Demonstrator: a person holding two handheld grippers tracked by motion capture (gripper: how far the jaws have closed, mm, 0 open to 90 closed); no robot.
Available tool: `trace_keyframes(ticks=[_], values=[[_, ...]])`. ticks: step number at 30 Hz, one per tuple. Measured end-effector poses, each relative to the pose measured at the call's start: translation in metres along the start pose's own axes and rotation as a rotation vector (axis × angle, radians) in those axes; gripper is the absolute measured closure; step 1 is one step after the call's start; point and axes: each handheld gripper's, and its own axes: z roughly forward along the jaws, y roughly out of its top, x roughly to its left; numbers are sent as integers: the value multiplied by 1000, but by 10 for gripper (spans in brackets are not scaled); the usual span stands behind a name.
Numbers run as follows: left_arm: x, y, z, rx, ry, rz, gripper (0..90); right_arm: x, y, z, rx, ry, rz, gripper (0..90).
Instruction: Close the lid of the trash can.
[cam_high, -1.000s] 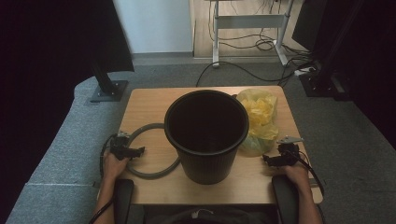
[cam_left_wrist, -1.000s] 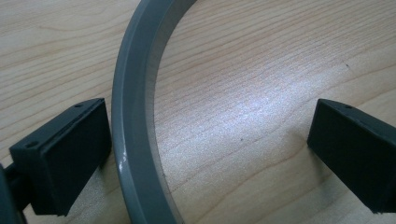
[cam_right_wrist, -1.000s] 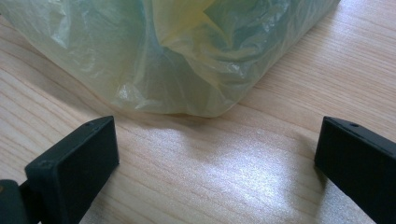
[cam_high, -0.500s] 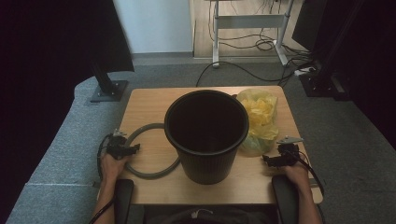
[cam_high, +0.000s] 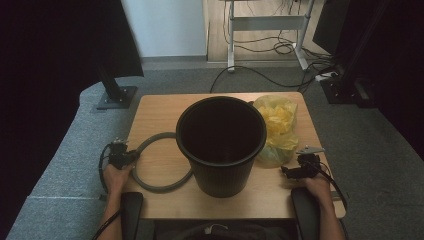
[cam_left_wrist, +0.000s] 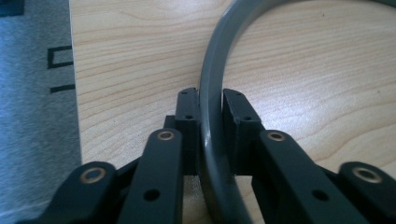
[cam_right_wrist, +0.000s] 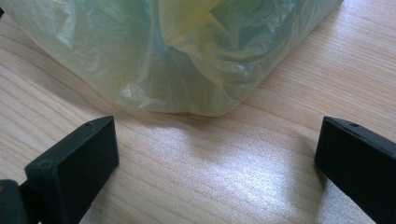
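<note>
Left tongs (cam_left_wrist: 210, 105) shifted, clamping ring (cam_left_wrist: 215, 70).

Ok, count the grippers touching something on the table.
1. The left gripper is clamped on the grey ring at the table's left. The right gripper is open, short of the yellow bag.

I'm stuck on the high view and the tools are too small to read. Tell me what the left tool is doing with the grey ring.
Observer: The left tool has its jaws closed on the grey ring, one jaw on each side of the band, which lies on the table.
Operator: Now report the right tool.
Observer: The right tool is open wide, with bare wood between its jaws.
Operator: Say whether it touches the yellow bag.
Observer: No. The yellow bag sits just ahead of the jaws, with a strip of table between.
</note>
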Motion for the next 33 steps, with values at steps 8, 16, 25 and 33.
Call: trace_keyframes(ticks=[8, 16, 25, 33], values=[[3, 1, -2, 18, -24, -22, 785, 0, 0, 0, 0, 0, 0, 0], [9, 6, -11, 21, -72, -48, 785, 0, 0, 0, 0, 0, 0, 0], [11, 23, -31, 29, -99, -29, 785, 0, 0, 0, 0, 0, 0, 0], [14, 35, -49, 30, -123, -16, 785, 0, 0, 0, 0, 0, 0, 0]])
